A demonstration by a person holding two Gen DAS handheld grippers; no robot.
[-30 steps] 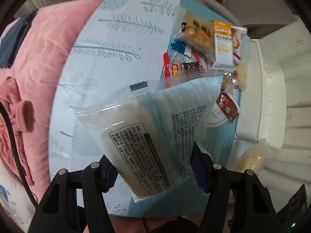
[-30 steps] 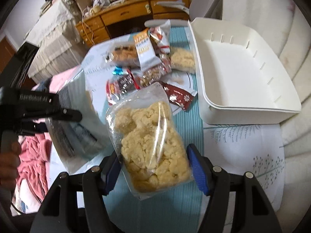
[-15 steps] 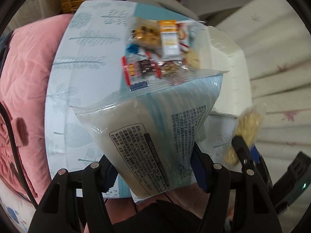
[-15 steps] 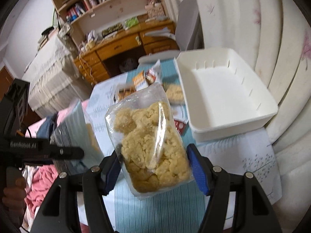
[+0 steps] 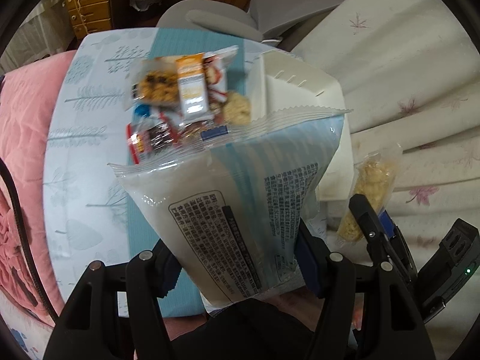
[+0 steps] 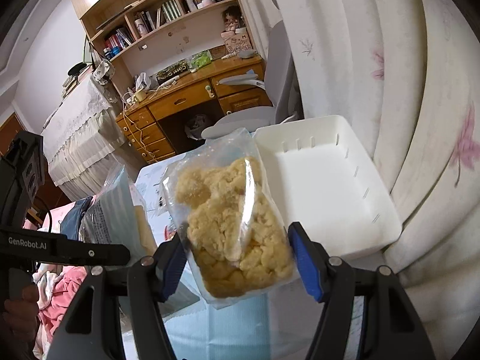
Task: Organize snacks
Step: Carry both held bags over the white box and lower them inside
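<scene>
Both grippers grip snacks: left gripper (image 5: 237,265) a printed packet (image 5: 240,198), right gripper (image 6: 237,258) seemingly crumbly biscuits (image 6: 231,228).

Snack pile (image 5: 183,102) beyond left tongs (image 5: 237,258) motion-blurred, labels unreadable. Blue-white packet (image 5: 240,198) hides surface (image 5: 87,138) ahead; its print too small.

White bin (image 6: 330,186); pale-blue leaf-print cloth (image 5: 87,138); pink blanket (image 5: 21,126).

A lived-in bedroom: wooden desk (image 6: 192,99), bookshelves (image 6: 168,15), pink bedding (image 5: 21,138), grey chair (image 6: 279,78).
</scene>
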